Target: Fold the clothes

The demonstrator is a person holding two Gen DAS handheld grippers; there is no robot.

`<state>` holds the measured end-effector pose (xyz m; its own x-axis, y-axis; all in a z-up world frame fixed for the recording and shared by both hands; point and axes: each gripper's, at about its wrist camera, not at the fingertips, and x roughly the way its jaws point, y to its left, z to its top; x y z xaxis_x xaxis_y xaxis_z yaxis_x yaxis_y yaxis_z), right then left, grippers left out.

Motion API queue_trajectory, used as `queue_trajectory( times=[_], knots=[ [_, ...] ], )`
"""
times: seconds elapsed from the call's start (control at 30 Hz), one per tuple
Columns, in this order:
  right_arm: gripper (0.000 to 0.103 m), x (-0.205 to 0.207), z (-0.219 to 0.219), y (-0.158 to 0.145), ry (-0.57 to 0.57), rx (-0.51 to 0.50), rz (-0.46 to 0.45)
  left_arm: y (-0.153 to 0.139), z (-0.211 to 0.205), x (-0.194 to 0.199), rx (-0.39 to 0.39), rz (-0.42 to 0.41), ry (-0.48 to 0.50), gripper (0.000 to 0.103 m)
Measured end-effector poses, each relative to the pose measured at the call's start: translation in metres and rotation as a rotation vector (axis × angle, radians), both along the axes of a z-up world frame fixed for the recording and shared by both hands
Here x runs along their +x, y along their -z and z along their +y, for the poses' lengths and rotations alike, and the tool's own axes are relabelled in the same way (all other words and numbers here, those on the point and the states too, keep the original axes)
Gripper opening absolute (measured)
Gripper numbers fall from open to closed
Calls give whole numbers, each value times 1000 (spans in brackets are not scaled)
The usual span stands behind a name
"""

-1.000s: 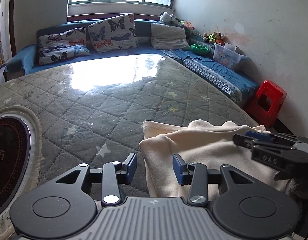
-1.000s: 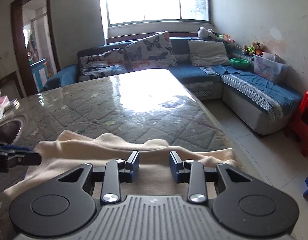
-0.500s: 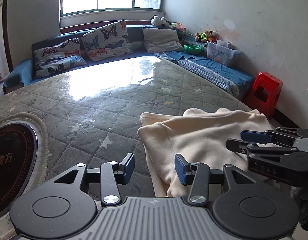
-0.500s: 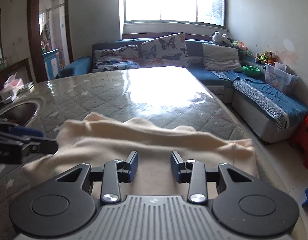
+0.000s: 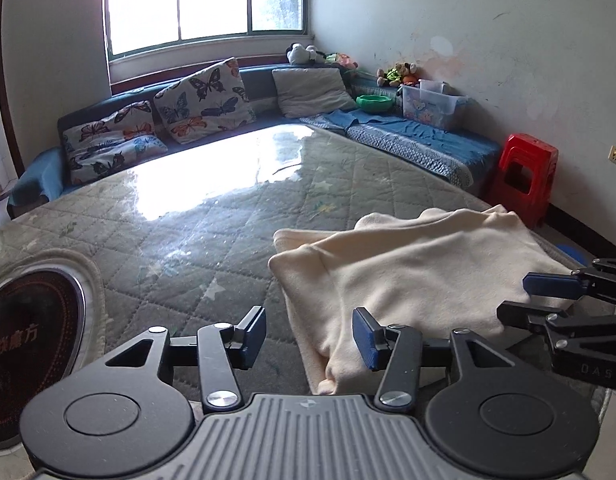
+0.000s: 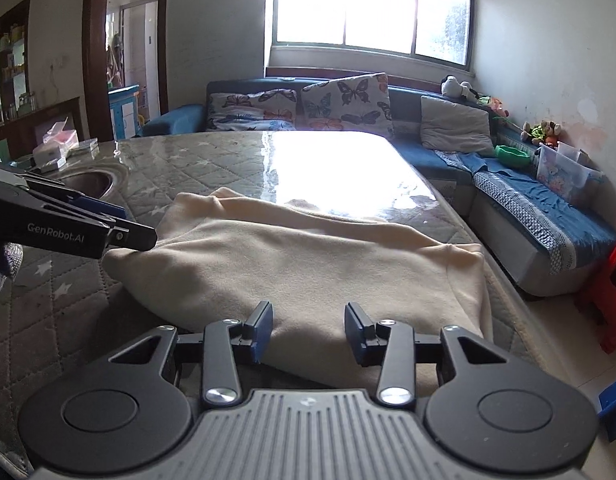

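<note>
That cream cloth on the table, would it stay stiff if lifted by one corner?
Probably not: the cream cloth lies in soft rumples, so it would likely droop. It looks fleecy, so the pads should grip without slipping. Likely light, too.

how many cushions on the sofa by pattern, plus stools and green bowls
butterfly cushions: 2
plain grey cushion: 1
red stool: 1
green bowl: 1
total: 5
</note>
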<state>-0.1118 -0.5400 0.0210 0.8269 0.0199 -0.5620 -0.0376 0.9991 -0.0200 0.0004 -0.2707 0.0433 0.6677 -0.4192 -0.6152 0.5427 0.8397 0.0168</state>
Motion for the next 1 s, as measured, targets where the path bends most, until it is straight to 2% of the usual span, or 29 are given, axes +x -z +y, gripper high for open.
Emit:
queue_trajectory(
  times=[0.13, 0.3, 0.53, 0.73, 0.9, 0.97, 1.0],
  knots=[
    [40, -3, -18, 1, 84, 50, 1, 6, -8, 0, 24, 5, 24, 51],
    [41, -13, -33, 11, 113, 72, 37, 20, -8, -1, 60, 19, 42, 53],
    [41, -20, -40, 5, 147, 96, 4, 11, -2, -3, 33, 32, 21, 54],
    [41, -20, -44, 9, 170, 111, 26, 8, 4, -9, 28, 75, 1, 58],
    [46, -25, -41, 1, 171, 123, 16, 10, 8, -15, 31, 94, -13, 66],
    [57, -26, -38, 0, 171, 119, 19, 11, 10, -17, 36, 100, -19, 69],
    [58, -26, -37, -1, 171, 116, 22, 11, 11, -18, 39, 102, -23, 71]
  ],
)
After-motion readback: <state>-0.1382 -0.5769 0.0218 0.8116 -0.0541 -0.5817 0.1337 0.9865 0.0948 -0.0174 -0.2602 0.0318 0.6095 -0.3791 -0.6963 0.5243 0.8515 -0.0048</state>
